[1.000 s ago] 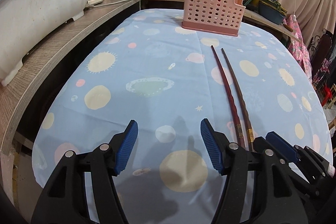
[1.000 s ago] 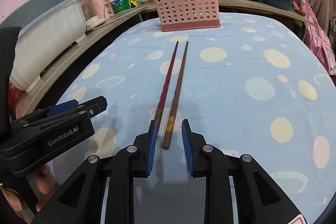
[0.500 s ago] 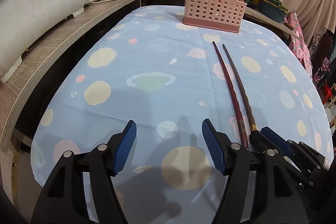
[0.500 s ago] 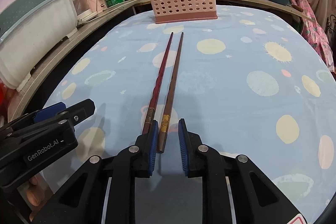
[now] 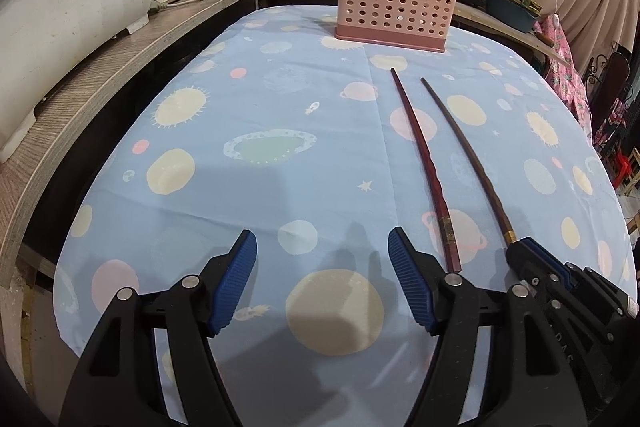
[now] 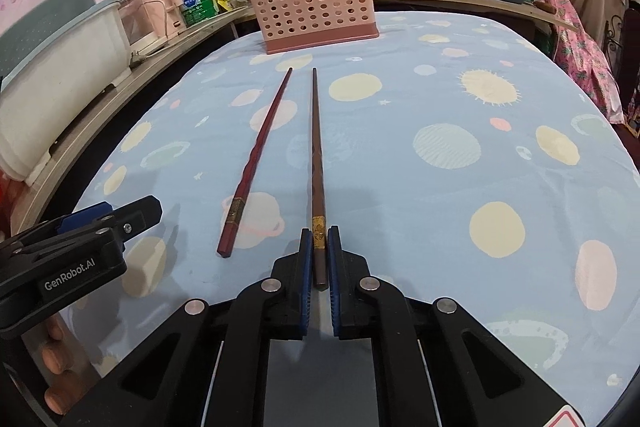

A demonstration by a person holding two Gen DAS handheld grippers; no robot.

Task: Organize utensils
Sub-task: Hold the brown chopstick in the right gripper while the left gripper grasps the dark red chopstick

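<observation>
The right tool (image 6: 319, 243) has just been closing and is pinching the thick end of the brown chopstick (image 6: 317, 155), which is lying on the surface (image 6: 400, 187), thin tip pointing at the pink basket (image 6: 316, 7). The red chopstick (image 6: 256, 163) is lying just beside it, tip pointing the same way. The left tool (image 5: 322, 263) is spread wide, holding nothing.

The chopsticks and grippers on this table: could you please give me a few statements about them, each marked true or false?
1. The right gripper is shut on the brown chopstick. True.
2. The left gripper holds the red chopstick. False: its jaws stand open over bare cloth, with the red chopstick lying to its right.
3. Both chopsticks are already in the pink basket. False: both are still out on the cloth, in front of the basket.
4. The chopsticks point their thin ends toward the basket. True.
</observation>
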